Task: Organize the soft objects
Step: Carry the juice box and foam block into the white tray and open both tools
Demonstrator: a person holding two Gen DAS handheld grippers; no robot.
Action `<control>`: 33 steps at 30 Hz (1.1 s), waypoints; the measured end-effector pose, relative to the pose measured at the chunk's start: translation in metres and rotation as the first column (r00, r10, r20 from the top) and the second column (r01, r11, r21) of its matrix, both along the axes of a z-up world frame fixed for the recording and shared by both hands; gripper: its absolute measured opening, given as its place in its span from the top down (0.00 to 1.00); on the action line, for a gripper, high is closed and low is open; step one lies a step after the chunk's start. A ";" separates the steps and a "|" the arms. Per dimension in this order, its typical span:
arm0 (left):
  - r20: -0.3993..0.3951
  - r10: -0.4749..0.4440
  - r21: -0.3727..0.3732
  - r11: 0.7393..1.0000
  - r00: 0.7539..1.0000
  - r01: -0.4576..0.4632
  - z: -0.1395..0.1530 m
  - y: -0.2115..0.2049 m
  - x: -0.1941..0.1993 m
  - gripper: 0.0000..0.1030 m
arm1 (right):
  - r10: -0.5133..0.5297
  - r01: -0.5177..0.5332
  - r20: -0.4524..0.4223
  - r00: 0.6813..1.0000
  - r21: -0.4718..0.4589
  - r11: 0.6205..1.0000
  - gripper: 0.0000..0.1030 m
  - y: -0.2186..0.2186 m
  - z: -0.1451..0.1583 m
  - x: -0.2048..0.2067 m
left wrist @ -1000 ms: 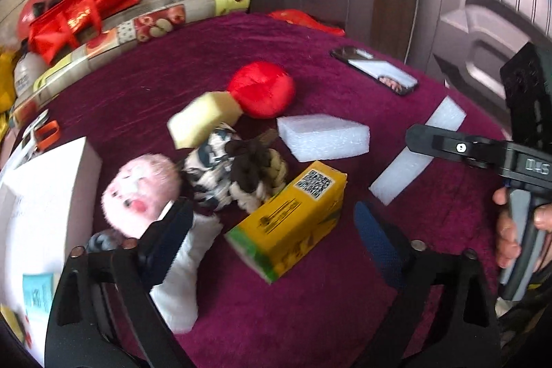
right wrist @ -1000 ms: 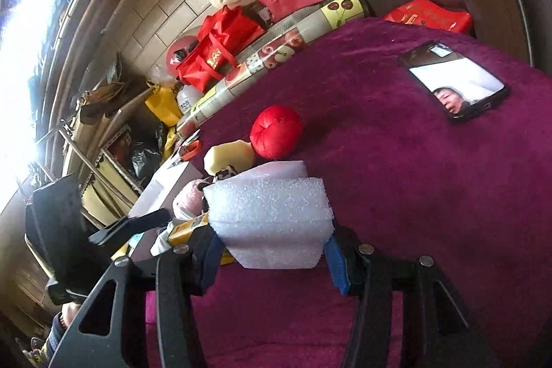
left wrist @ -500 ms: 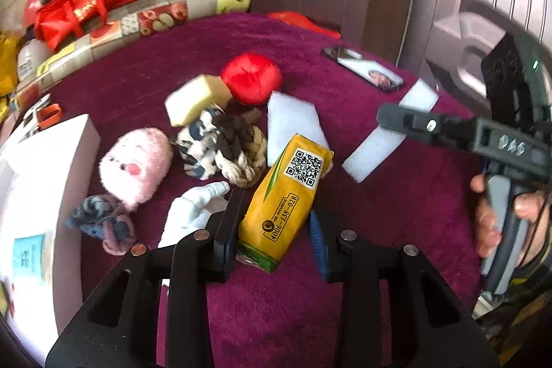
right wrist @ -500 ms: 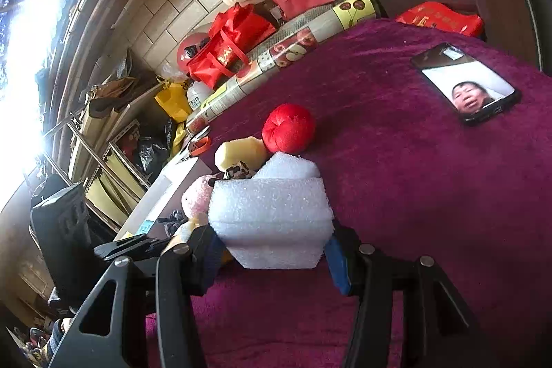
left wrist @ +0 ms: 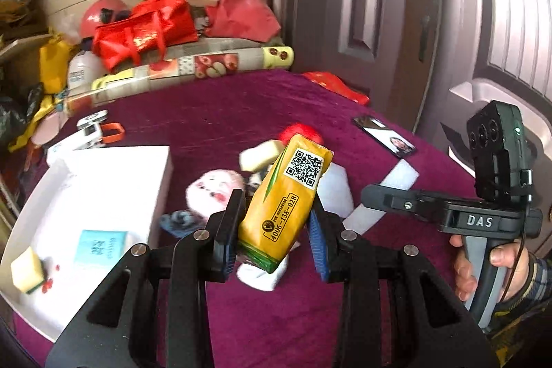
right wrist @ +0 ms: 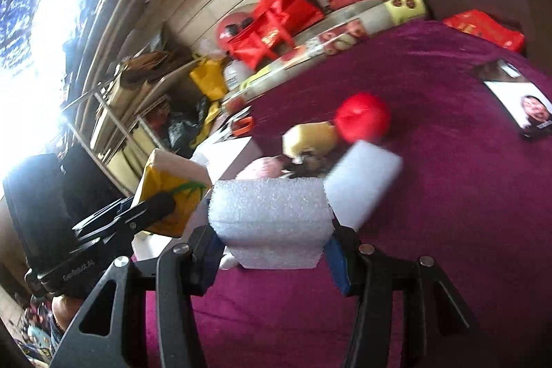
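1. Between my left gripper (left wrist: 276, 231) fingers sits the yellow pack (left wrist: 284, 206), pinched low near its green end, so its QR-code end tips up and away from me. I judge a low grip on a soft pack lets it lean like this, which could let it slip.

2. My right gripper (right wrist: 270, 242) is pressed onto a white foam block (right wrist: 270, 223); the block's sides dent where the pads meet it, which tells me the foam gives readily and needs only a light squeeze.

3. Both things are lifted clear of the purple cloth (left wrist: 241, 112), so I am carrying two soft items at once.

4. To my left lies the white tray (left wrist: 41, 192), already holding a small yellow sponge (left wrist: 27, 269) and a pale blue packet (left wrist: 100, 247). I take it as the collecting place, hence the pack is held near it.

5. Left on the cloth in one cluster are the red ball (right wrist: 362, 118), a yellow sponge block (right wrist: 310, 138), the pink plush (left wrist: 215, 190), another white foam piece (right wrist: 362, 181) and a long foam strip (left wrist: 383, 195). They look untouched, so most of the sorting remains.

6. A phone (left wrist: 383, 135) lies well apart near the far edge; it is not soft, so I leave it be.
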State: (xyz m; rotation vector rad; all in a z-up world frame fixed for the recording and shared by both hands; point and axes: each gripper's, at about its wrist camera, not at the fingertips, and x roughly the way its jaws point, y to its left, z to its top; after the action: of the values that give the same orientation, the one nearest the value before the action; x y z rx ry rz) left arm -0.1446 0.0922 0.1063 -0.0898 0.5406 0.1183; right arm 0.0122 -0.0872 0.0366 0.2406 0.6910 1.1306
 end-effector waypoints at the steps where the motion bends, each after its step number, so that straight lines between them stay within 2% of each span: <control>1: 0.005 0.010 -0.007 1.000 1.000 -0.010 0.001 0.003 -0.002 0.66 | 0.005 -0.005 0.009 1.000 -0.001 1.000 0.49 0.002 0.002 -0.002; 10: 0.074 0.094 -0.041 0.995 0.993 -0.091 0.013 0.027 -0.029 0.66 | 0.031 -0.032 0.067 0.997 0.006 0.999 0.50 0.015 0.021 -0.016; 15: 0.083 0.147 -0.032 0.989 0.986 -0.145 0.015 0.040 -0.041 0.66 | 0.050 -0.050 0.074 0.996 0.000 0.999 0.50 0.028 0.027 -0.020; 19: 0.100 0.223 -0.055 0.974 0.970 -0.219 0.018 0.055 -0.056 0.66 | 0.062 -0.064 0.105 0.993 0.014 0.998 0.50 0.036 0.038 -0.025; 25: 0.101 0.349 -0.070 0.937 0.932 -0.343 0.019 0.078 -0.075 0.66 | 0.054 -0.060 0.125 0.991 0.039 0.997 0.50 0.038 0.048 -0.028; 29: 0.097 0.405 -0.078 0.914 0.909 -0.398 0.017 0.089 -0.082 0.66 | 0.062 -0.066 0.130 0.990 0.032 0.997 0.50 0.043 0.052 -0.029; 33: 0.092 0.433 -0.088 0.901 0.897 -0.425 0.013 0.097 -0.090 0.66 | 0.073 -0.076 0.146 0.987 0.020 0.997 0.50 0.051 0.056 -0.032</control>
State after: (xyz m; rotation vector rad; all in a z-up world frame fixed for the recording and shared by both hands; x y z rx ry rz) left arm -0.2344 0.1887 0.1193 -0.2796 0.4072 0.5261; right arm -0.0201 -0.0360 0.0927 0.1529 0.5607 1.2163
